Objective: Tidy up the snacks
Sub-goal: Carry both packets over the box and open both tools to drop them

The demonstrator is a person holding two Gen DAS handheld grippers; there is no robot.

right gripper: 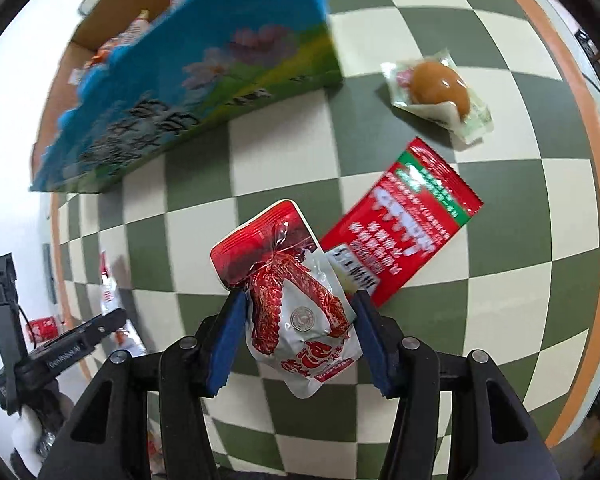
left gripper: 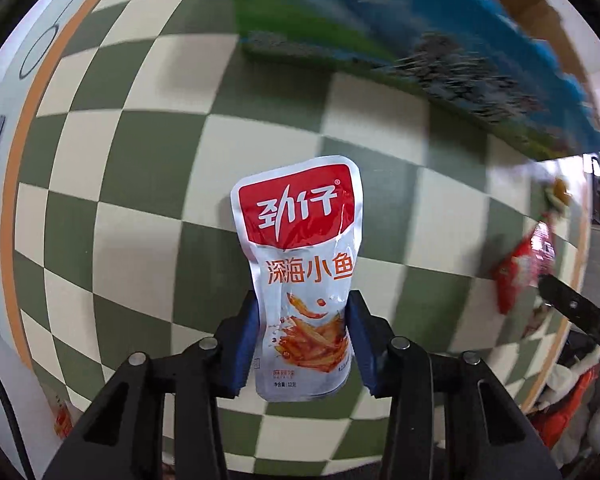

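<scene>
1. Left gripper (left gripper: 303,350): the jaws pinch the lower part of a silver fish snack pouch (left gripper: 300,276) with a red label panel. The pouch stands out past the blue pads (left gripper: 246,350), above the bench (left gripper: 140,160).
2. Right gripper (right gripper: 300,336): the jaws pinch a red-and-white snack pouch (right gripper: 296,304) at its sides. The pouch is tilted, its red end pointing away from the camera.
3. Bench surface: a green-and-cream checked cover with an orange border.
4. Cardboard box (right gripper: 204,80): an open box with a blue and green printed side stands on the bench, ahead of both grippers. Some packets show inside it, too blurred to identify. In the left wrist view its side fills the upper right and is blurred.
5. Loose items, right wrist view:
   - A red sachet (right gripper: 404,220) with a green band lies flat on the bench, just behind the held red-and-white pouch and partly hidden by it.
   - A clear-wrapped brown egg (right gripper: 440,88) lies further on, apart from the sachet and to the right of the box.
6. Neighbouring tool: in the right wrist view the left gripper appears at the lower left edge, with its pouch only partly visible.
7. Nothing lies between either held pouch and the box side.
</scene>
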